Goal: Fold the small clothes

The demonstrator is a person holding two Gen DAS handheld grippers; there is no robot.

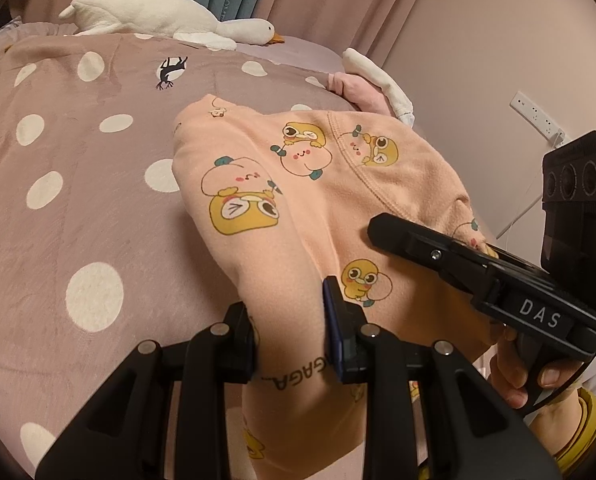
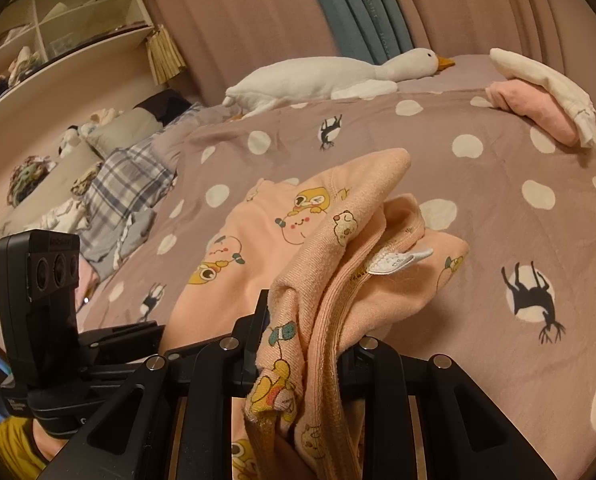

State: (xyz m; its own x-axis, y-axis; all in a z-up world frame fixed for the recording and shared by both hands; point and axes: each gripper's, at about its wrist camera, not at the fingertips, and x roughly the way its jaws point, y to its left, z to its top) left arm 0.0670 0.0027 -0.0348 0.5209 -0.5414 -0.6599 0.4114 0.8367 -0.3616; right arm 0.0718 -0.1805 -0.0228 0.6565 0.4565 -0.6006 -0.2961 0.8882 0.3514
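Bed [image 2: 438, 160] covered in mauve spread with white dots and black deer motifs. White plush goose [image 2: 318, 76] lying along far edge. Pink curtains [image 2: 237, 20] behind, with teal drape [image 2: 358, 12] between them. Cream shelf unit [image 2: 57, 28] at left, cluttered. Plaid pillow [image 2: 125, 184] and loose bedding beside it. White power strip [image 1: 538, 116] mounted on plain wall. Warm, dim light.

A home bedroom: polka-dot duvet [image 2: 478, 208], plush goose [image 2: 330, 76] (by pink curtains [image 2: 237, 20]), cluttered shelves [image 2: 57, 28].
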